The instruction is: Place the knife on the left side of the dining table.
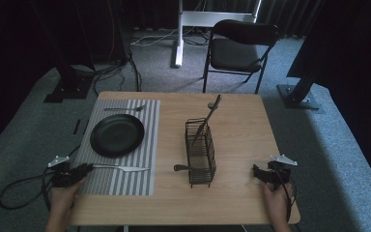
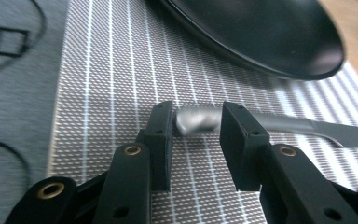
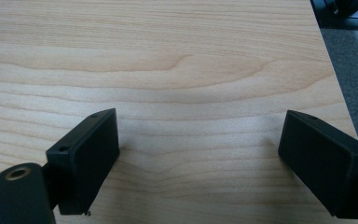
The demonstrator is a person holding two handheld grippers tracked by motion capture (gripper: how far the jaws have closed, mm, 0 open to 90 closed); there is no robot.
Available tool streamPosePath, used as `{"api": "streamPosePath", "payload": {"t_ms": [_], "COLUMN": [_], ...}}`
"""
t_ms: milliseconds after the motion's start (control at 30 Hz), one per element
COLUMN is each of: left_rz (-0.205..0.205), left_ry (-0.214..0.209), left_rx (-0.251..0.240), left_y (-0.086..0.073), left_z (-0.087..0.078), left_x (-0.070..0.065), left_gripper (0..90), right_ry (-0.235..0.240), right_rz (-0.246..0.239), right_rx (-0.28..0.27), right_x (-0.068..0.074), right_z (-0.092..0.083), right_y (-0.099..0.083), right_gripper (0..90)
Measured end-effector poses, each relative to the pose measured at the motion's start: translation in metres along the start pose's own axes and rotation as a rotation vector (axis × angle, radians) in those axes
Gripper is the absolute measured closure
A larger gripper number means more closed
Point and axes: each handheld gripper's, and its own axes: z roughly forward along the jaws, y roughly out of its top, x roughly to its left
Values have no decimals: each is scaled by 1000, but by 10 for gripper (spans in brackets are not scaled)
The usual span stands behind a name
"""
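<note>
The left claw (image 2: pixel 196 122) lies low over the striped placemat (image 2: pixel 121 70) at the near left corner of the table (image 1: pixel 241 125), its jaws partly open around the rounded handle end of a silver knife (image 2: pixel 279 125). The handle tip sits between the two pads, close against the left pad with a small gap to the right one, so the claw brackets the knife without clenching it. From the claw the knife runs away to the right along the near part of the mat, its blade reaching toward the mat's right edge. Just beyond the claw, farther along the mat, sits an empty black plate (image 2: pixel 261 37), and past the plate a fork (image 1: pixel 124 108) lies at the mat's far edge. The right claw (image 3: pixel 198 158) rests at the near right corner of the table, jaws spread wide and released, with bare wood between them and nothing touched. To its left, mid-table, stands a black wire caddy (image 1: pixel 200 152); a dark utensil (image 1: pixel 208 116) leans out of its far end, tilted up and away, and another handle (image 1: pixel 181 167) pokes out of its near left side.
</note>
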Motion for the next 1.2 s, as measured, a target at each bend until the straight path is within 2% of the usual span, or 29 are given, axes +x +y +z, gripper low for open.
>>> {"api": "streamPosePath", "payload": {"t_ms": [67, 100, 133, 167, 200, 300, 467, 533, 600, 700, 767, 933, 967, 1000, 1167, 1200], "left_rz": [25, 25, 61, 61, 78, 131, 174, 171, 183, 184, 195, 179, 172, 164, 152, 166], "left_ry": [15, 15, 27, 27, 37, 59, 82, 76, 89, 79, 101, 128, 149, 150, 163, 202], "left_rx": [-1, -1, 5, 5, 5, 17, 8, -1, -8, -10, -19, -19, -25, -24, -28, 11], "left_y": [-1, -1, -2, -2, -4, -9, -14, -17, -21, -24, -28, -34, -36, -37, -39, -41], "left_z": [0, 0, 0, 0, 0, -2, -8, -10, -12, -14, -17, -22, -24, -25, -26, -24], "left_x": [-4, -4, -9, -9, -14, -25, -38, -43, -47, -51, -55, -60, -60, -60, -60, -62], "left_gripper": [647, 631, 631, 607, 607, 525, 460, 422, 422, 404, 382, 277, 277, 193, 132, 100], "right_ry": [0, 0, 0, 0, 0, 0, 0, 0, 0, 0, 0, 0, 0, 0, 0, 0], "right_rz": [0, 0, 0, 0, 0, 0, 0, 1, 0, 0, 0, 0, 1, 0, 0, 1], "right_rx": [0, 0, 0, 0, 0, 0, 0, 0, 0, 0, 0, 0, 0, 0, 0, 0], "right_x": [0, 0, 0, 0, 0, 0, 0, 0, 0, 0, 0, 0, 0, 0, 0, 0], "right_z": [0, 0, 0, 0, 0, 0, 0, 0, 0, 0, 0, 0, 0, 0, 0, 0], "right_y": [0, 0, 0, 0, 0, 0, 0, 0, 0, 0, 0, 0, 0, 0, 0, 0], "right_gripper": [114, 114, 114, 114, 114, 114, 114, 114, 114, 114, 114, 114, 114, 114, 114, 114]}}
